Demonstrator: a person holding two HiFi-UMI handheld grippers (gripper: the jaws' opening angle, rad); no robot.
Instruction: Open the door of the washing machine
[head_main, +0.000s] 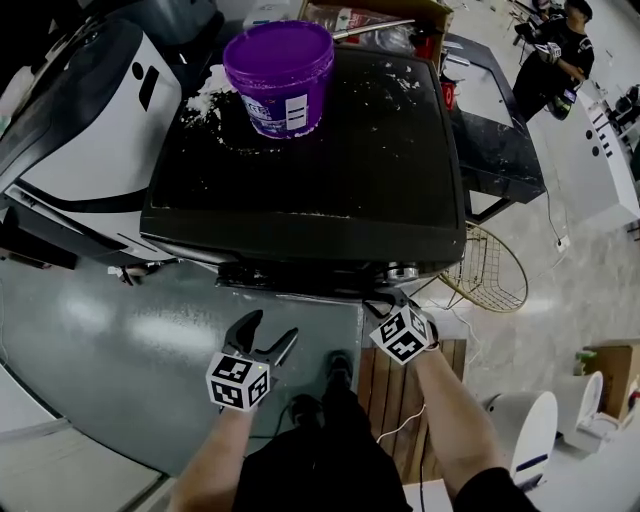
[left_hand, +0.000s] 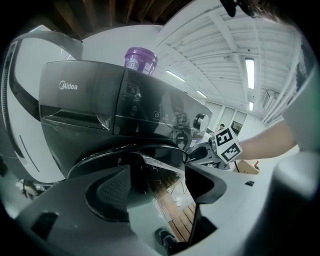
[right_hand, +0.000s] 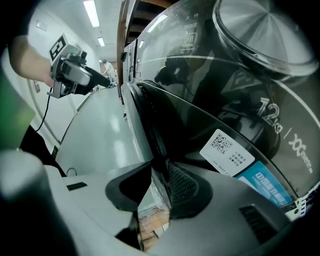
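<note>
At door rim (right_hand: 147, 125), right gripper (right_hand: 159, 182) jaws narrow, pinching thin edge; shallow hold may slip on pull. Left gripper (head_main: 270, 328) jaws wide, empty.

- The washing machine (head_main: 300, 170) beyond both sets of jaws is glossy black on top, dusted with white specks.
- The bucket (head_main: 280, 75), far beyond the jaws, is purple with a white printed label.
- The washing machine door (right_hand: 215, 110), at the jaws of the right gripper (right_hand: 159, 172), is smoky black glass with a white QR-code sticker (right_hand: 227, 150) and a blue label (right_hand: 267, 187).
- The left gripper (left_hand: 157, 175) and the right one have pale grey bodies and black jaws; the pads (right_hand: 182, 187) carry a fine dotted texture.
- Each marker cube (head_main: 238, 382) is white with black square patterns.
- The floor (head_main: 120, 340) beneath the left jaws is shiny grey-green.
- The slatted board (head_main: 385, 385) beneath the right jaws is brown wood.
- The wire basket (head_main: 495, 270), right of the right jaws, is gold.
</note>
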